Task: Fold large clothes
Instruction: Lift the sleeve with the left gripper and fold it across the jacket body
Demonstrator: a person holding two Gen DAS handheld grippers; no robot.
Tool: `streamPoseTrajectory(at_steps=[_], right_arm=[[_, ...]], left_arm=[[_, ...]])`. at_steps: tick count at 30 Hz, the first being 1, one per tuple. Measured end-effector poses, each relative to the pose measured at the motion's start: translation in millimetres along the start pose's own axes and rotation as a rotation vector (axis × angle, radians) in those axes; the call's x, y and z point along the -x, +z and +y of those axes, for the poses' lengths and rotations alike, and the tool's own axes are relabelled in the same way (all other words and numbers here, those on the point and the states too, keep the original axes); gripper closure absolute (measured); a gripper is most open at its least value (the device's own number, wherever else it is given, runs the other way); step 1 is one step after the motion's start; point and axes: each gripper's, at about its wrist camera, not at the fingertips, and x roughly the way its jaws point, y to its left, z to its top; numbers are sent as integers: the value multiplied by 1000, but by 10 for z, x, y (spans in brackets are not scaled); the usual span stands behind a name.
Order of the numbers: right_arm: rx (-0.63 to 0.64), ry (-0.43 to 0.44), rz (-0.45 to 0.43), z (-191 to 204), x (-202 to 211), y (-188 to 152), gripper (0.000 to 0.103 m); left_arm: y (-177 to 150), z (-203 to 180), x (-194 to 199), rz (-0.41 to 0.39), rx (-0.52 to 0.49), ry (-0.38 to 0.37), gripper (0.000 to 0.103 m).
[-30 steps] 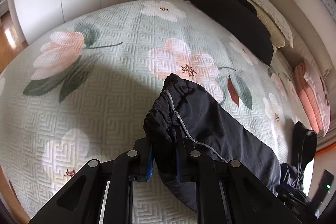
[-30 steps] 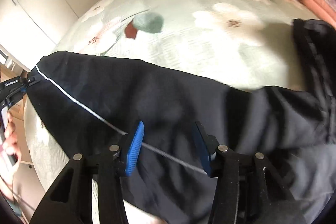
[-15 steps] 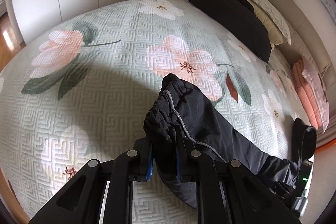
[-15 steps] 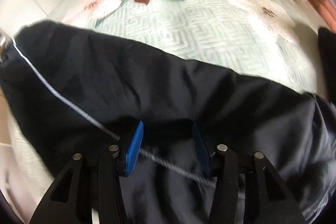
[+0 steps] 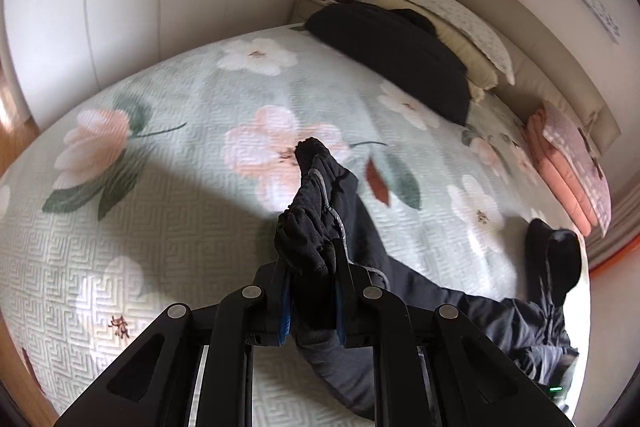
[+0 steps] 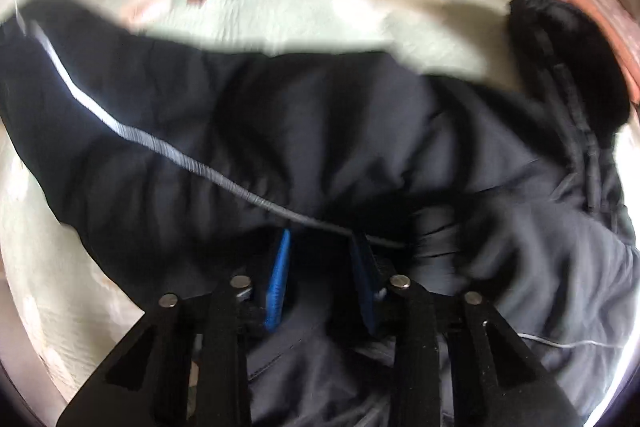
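Item: dark padded jacket (image 5: 404, 291), black with a thin silver piping line (image 6: 160, 147), lying across the lower right of a bed covered by a pale green floral quilt (image 5: 168, 211). Left gripper (image 5: 310, 291), lower centre of the left wrist view: blue-padded fingers pressed together on a bunched ribbed cuff (image 5: 308, 227) of the jacket, which stands up out of the jaws above the quilt. Right gripper (image 6: 320, 267), lower centre of the blurred right wrist view: fingers partly spread with jacket fabric lying between and over them; whether they pinch it cannot be told. Jacket fills the middle and right of that view, the piping running from upper left down to the fingers. Other contents of the bed, left wrist view: black garment (image 5: 396, 47) at upper centre against cream pillows (image 5: 456, 19); folded pink blanket (image 5: 568, 163) at right edge; headboard (image 5: 512, 7) behind.
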Motion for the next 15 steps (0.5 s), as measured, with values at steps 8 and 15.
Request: streamPoseTrajectory(at_steps=[8,15], right_arm=[[-7,85,-18,-170,128,-48,68],[-205,177,-135,-1073,985,-358,47]], left_arm=[[-143,-781,293,-26,-110,-87,86],[-622,-1870,454,-3,-254,-225,86]])
